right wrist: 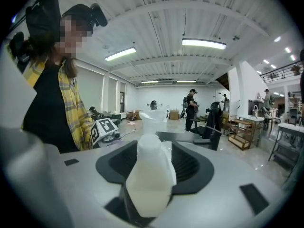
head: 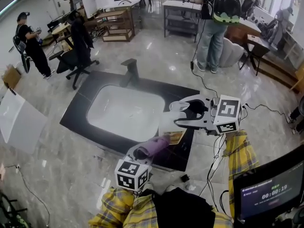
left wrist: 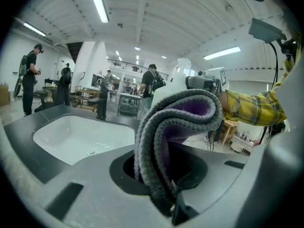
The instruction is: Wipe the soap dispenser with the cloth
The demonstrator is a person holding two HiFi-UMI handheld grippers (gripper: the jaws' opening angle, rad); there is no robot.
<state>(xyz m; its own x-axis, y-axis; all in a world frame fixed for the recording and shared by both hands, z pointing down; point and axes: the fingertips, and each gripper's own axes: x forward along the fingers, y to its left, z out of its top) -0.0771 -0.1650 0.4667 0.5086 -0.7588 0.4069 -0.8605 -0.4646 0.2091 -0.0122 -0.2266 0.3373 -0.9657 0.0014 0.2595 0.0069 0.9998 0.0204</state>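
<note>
The white soap dispenser [head: 172, 125] [right wrist: 148, 184] stands upright between the jaws of my right gripper [head: 183, 114] [right wrist: 151, 163], with its pump head on top. Its base is by the front right corner of the black counter [head: 80, 113]. The jaws stand wide, with a dark gap on the bottle's left side, so they do not clamp it. My left gripper [head: 142, 153] [left wrist: 171, 184] is shut on a folded grey and purple cloth [head: 153, 147] [left wrist: 175, 122], which sticks out towards the dispenser's lower part. Whether the cloth touches the bottle I cannot tell.
A white sink basin [head: 128, 110] fills the counter, with a black faucet [head: 130, 72] behind it. A monitor [head: 270, 194] sits at the lower right. Cables [head: 213, 151] trail over the marble floor. An office chair [head: 76, 61], tables and several people stand farther back.
</note>
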